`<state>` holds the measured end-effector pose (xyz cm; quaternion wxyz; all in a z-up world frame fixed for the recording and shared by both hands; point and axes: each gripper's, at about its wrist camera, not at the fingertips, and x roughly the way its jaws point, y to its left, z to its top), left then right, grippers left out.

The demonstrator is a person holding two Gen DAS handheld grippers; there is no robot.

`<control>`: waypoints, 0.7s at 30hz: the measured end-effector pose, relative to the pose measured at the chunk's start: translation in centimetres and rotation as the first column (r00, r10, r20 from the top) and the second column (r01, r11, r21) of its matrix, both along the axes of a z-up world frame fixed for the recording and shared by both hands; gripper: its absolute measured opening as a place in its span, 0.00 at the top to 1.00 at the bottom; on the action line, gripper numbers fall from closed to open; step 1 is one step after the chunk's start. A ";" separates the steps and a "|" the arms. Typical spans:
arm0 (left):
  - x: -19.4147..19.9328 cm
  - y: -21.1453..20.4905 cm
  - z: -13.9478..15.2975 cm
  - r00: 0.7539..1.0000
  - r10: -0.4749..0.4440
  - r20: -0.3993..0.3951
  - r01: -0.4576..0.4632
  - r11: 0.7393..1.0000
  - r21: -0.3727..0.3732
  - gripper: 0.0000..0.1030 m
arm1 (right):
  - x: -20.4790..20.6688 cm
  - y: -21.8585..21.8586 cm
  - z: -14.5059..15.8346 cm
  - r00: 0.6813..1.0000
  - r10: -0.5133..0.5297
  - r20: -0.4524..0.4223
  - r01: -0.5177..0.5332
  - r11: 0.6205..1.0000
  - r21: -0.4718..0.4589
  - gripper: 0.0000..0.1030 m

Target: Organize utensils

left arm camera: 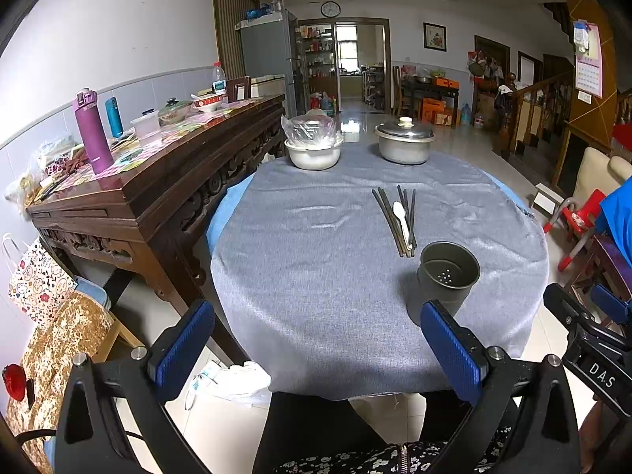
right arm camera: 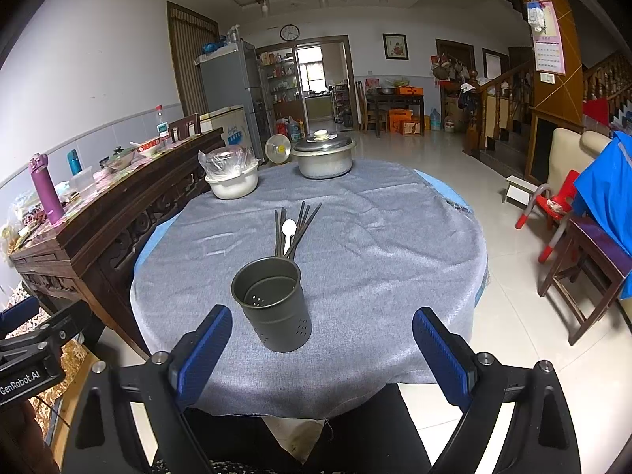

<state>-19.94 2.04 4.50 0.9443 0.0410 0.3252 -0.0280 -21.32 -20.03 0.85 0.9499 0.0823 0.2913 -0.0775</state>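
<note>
Both hand-held grippers, left [left arm camera: 316, 355] and right [right arm camera: 322, 355], gape wide and empty. The dark holder [right arm camera: 272, 304] stands at frame centre on the bench [right arm camera: 395, 256]; chopsticks [right arm camera: 304, 221] and a white spoon [right arm camera: 288, 229] lie just above it.

Grey cloth [right arm camera: 375, 237] covers the bench; the perforated utensil holder [right arm camera: 276, 304] is dark grey, the chopsticks [right arm camera: 302, 223] dark, the spoon [right arm camera: 288, 229] white.
</note>
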 end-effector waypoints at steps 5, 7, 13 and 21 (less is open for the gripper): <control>0.0 0.0 0.0 1.000 -0.001 -0.001 0.001 1.000 0.000 0.00 | 0.1 0.0 0.0 1.000 0.001 -0.017 -0.001 1.000 -0.002 0.09; 0.0 0.0 -0.1 1.000 -0.001 -0.002 0.001 1.000 0.000 0.00 | 0.1 0.1 -0.1 1.000 0.001 -0.014 -0.001 1.000 -0.001 0.09; 0.1 0.0 -0.2 1.000 -0.001 -0.005 0.001 1.000 -0.001 0.00 | 0.1 0.2 -0.3 1.000 0.000 -0.001 0.000 1.000 -0.003 0.09; 2.1 0.8 -0.2 1.000 0.016 -0.010 -0.017 0.999 -0.027 0.00 | 1.4 -1.2 0.9 0.999 0.022 -0.035 -0.021 1.000 0.023 0.09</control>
